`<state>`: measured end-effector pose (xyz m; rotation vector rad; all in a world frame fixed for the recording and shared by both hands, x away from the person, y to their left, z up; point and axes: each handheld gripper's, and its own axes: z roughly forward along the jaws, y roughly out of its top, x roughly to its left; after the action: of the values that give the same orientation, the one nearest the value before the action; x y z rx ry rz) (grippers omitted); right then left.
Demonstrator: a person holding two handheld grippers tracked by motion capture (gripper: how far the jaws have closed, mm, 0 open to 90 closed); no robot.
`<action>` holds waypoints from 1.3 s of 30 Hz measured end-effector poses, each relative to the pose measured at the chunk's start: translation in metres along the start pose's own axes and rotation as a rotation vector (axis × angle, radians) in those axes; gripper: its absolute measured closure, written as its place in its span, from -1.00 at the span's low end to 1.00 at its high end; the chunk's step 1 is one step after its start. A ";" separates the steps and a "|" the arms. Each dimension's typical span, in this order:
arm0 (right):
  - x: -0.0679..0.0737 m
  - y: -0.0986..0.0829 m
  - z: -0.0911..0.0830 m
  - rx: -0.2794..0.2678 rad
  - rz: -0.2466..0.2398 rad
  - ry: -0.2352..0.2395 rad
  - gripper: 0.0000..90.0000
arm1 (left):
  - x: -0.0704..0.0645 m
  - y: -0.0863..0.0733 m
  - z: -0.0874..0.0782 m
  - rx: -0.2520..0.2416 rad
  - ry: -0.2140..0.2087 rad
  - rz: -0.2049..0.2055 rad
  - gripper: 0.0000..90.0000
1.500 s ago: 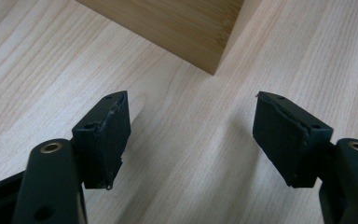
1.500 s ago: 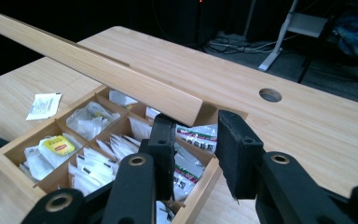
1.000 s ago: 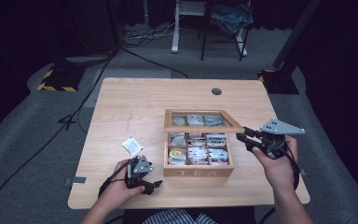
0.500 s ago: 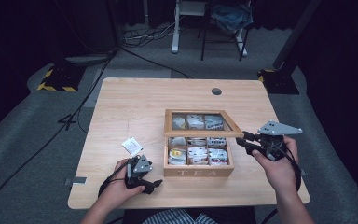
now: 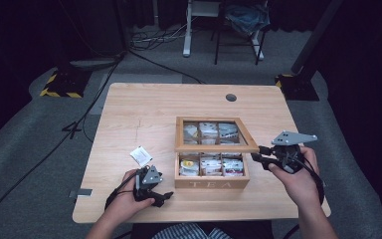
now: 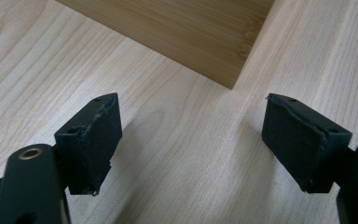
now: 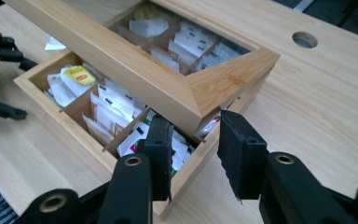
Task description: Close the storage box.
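Lid (image 5: 216, 148): hinged wooden frame with a pane, half raised over the tea box (image 5: 211, 183); its near edge sat lower than half a second earlier, so it was coming down toward shut.
Tea box: near the middle of the table (image 5: 129, 109), its front compartments of tea bags (image 7: 107, 112) uncovered.
Right gripper (image 5: 256, 154): at 3 o'clock of the box, jaws a little apart around the lid's front right corner (image 7: 200, 109); whether they pinched it, I could not tell.
Left gripper (image 5: 162, 196): resting on the table at 8 o'clock of the box, jaws spread wide, holding nothing, unmoved.
Loose tea bag (image 5: 141, 156): at 9 o'clock, left outside.
Meaning: closing seemed underway, only the last lowering remained.
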<state>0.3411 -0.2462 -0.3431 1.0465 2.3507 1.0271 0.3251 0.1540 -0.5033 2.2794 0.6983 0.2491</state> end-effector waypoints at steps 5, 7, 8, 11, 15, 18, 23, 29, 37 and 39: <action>0.001 -0.001 0.002 0.038 -0.012 0.009 0.44 | 0.000 0.000 0.000 0.000 0.000 0.000 -0.54; 0.002 -0.001 0.003 0.050 -0.018 0.010 0.44 | 0.000 0.000 0.000 0.000 0.000 0.000 -0.54; 0.002 -0.001 0.003 0.056 -0.021 0.012 0.44 | 0.000 0.000 0.000 0.000 0.000 0.000 -0.54; 0.002 -0.002 0.004 0.074 -0.026 0.016 0.43 | 0.000 0.000 0.000 0.000 0.000 -0.001 -0.54; 0.003 -0.002 0.006 0.101 -0.034 0.021 0.42 | 0.000 0.000 0.000 -0.002 0.003 -0.004 -0.54; 0.004 -0.002 0.007 0.118 -0.044 0.022 0.42 | 0.000 0.000 0.000 -0.001 0.003 -0.002 -0.54; 0.005 -0.003 0.009 0.149 -0.053 0.028 0.42 | 0.000 0.000 0.000 -0.001 0.002 -0.002 -0.54; 0.006 -0.004 0.012 0.180 -0.056 0.040 0.41 | 0.000 0.000 0.000 -0.001 0.002 -0.003 -0.54; 0.007 -0.006 0.017 0.217 -0.070 0.053 0.41 | 0.000 0.000 0.000 -0.002 0.002 -0.003 -0.54; 0.008 -0.006 0.018 0.230 -0.079 0.054 0.41 | 0.000 0.000 0.000 -0.002 0.002 -0.003 -0.54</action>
<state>0.3438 -0.2348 -0.3597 1.0070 2.5791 0.7795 0.3252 0.1537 -0.5034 2.2765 0.7019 0.2503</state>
